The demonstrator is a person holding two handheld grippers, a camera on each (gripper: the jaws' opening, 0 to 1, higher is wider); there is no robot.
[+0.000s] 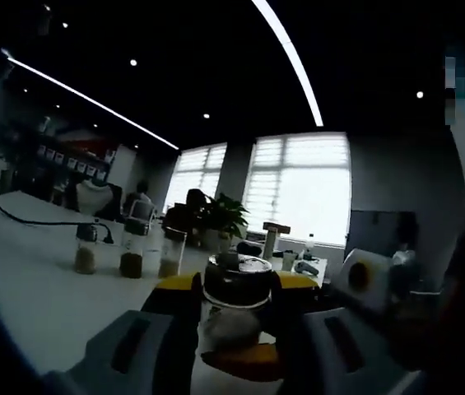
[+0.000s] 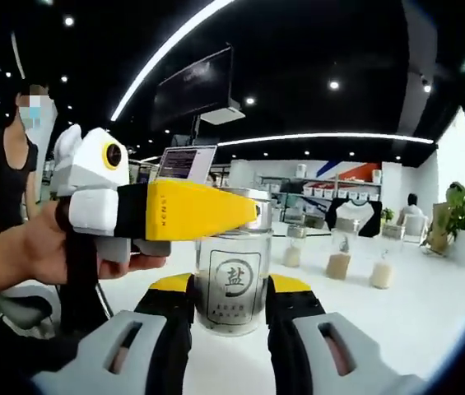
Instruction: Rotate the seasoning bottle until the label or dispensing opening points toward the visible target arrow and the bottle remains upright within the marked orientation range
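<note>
Because the white bench (image 2: pixel 430 321) gives a flat, bare surface, the salt bottle (image 2: pixel 232 284) can stand upright on it while both tools work on it from opposite sides. In the right gripper view the right gripper (image 2: pixel 230 309) has its black, yellow-tipped fingers (image 2: pixel 166 317) pressed against either side of the glass body, closed on it low down — a hold that looks meant to steady the base and keep the bottle from tipping. Its label, a framed character, faces this camera. The left gripper (image 2: pixel 253 212) comes in from the left of that view, held in a person's hand (image 2: pixel 26 251), and its yellow fingers (image 2: pixel 199 210) clamp the metal lid (image 2: pixel 248 210) — presumably so the top can be turned, or the bottle swivelled, against the lower hold. In the left gripper view the same bottle (image 1: pixel 236 309) sits between that tool's fingers (image 1: pixel 174 284), gripped at the lid. No target arrow is visible, so how far the label is from its mark cannot be judged. Three spare seasoning jars (image 1: pixel 129 251) stand well apart, out of the way.
</note>
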